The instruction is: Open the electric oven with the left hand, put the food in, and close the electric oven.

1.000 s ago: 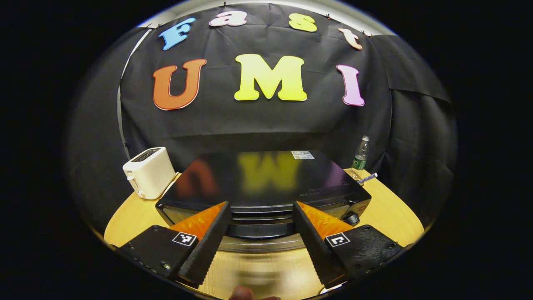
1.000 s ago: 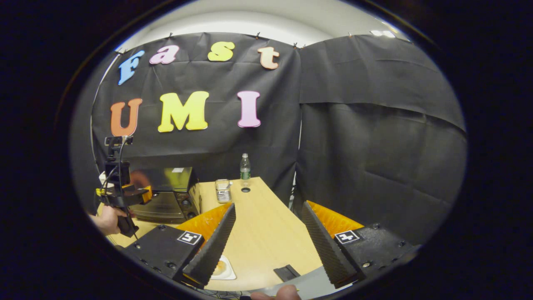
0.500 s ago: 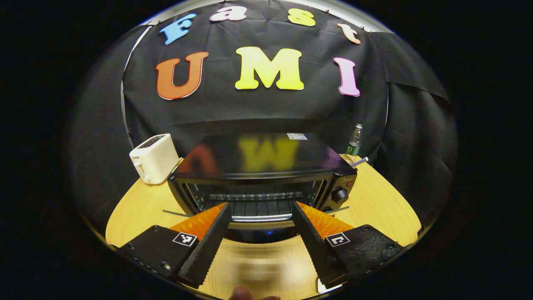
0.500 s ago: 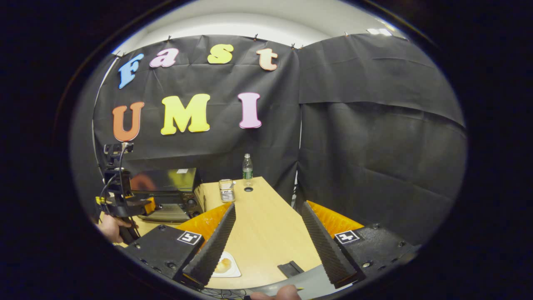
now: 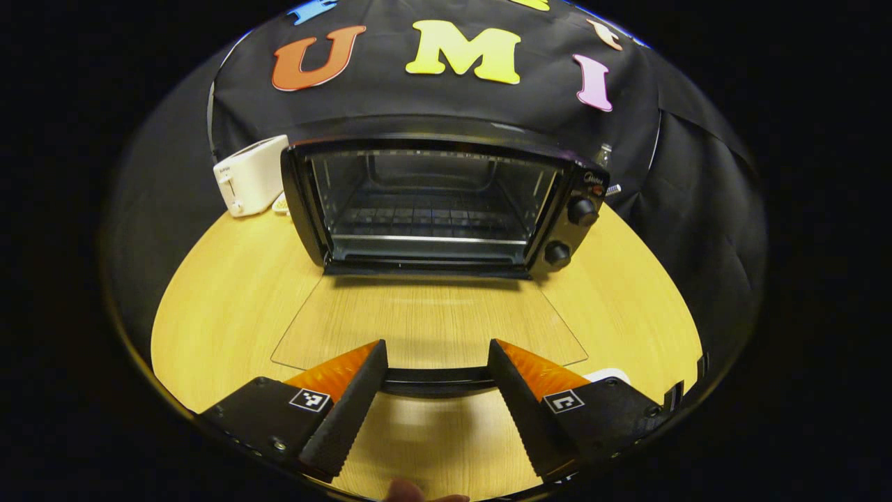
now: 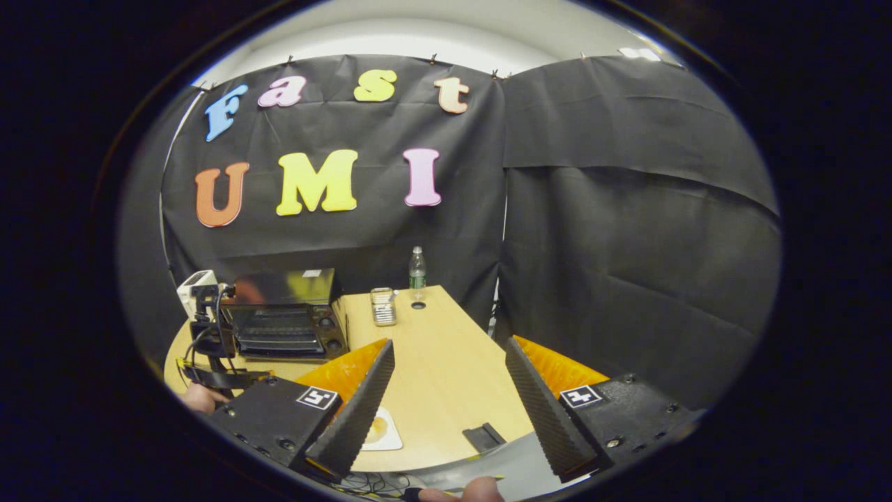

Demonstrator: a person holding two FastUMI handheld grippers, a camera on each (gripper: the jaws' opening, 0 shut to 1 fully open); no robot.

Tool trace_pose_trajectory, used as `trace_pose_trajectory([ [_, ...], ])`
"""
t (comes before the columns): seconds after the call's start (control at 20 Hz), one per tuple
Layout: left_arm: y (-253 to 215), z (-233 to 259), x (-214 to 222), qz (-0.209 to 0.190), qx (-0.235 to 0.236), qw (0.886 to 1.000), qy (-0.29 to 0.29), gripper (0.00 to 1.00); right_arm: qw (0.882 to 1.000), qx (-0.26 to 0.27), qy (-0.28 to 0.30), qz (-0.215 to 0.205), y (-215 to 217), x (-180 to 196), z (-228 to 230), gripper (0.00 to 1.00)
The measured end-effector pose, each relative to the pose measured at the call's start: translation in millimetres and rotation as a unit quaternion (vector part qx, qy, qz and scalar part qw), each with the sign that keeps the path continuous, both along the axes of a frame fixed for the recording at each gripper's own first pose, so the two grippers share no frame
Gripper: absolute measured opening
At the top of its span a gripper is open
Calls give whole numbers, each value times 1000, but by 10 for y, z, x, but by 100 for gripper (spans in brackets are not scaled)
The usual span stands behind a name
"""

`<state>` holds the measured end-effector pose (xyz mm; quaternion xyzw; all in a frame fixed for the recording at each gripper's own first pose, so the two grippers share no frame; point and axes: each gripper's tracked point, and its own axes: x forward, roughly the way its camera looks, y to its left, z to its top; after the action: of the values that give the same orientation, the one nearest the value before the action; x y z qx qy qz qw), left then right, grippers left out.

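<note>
Here, in the left gripper view, the left gripper [image 5: 433,390] sits at the bottom centre of the frame, jaws spread wide and released; the dark door handle [image 5: 435,380] runs across the gap between the fingers, though whether either finger touches it I cannot tell; above the handle the glass door [image 5: 428,321] lies folded down flat over the wooden table [image 5: 230,279], the wood grain showing through it; farther up, at upper centre, the electric oven [image 5: 435,202] stands open, wire rack [image 5: 425,219] visible inside, two knobs [image 5: 570,230] on its right panel; a white toaster [image 5: 247,174] stands at the oven's left, near the upper left; a bottle top peeks out behind the oven's right corner.

In the right gripper view, the right gripper [image 6: 446,411] fills the lower centre, jaws apart and holding nothing; at lower centre-left, just beside its left finger, the food [image 6: 378,431] rests on a small white plate [image 6: 387,439] near the table's front edge (partly hidden by that finger); a small dark flat piece [image 6: 484,437] lies to the right of it; at left the other gripper, cabled, with a hand [image 6: 198,397] below it, is in front of the open oven; beyond, at centre, a small tin [image 6: 382,307] and a bottle [image 6: 417,268] stand at the table's back edge.
</note>
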<state>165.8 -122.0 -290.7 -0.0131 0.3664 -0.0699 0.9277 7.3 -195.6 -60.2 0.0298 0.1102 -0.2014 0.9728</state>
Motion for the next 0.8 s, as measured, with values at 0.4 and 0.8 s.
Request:
trace_pose_trajectory([
  [0.4,27,-224,-47,-25,36,999,1,96,1000,-4,16,19,81,-96,-97,98],
  [0.8,16,187,-82,-25,25,998,-50,94,997,25,34,60,223,-9,-292,98],
])
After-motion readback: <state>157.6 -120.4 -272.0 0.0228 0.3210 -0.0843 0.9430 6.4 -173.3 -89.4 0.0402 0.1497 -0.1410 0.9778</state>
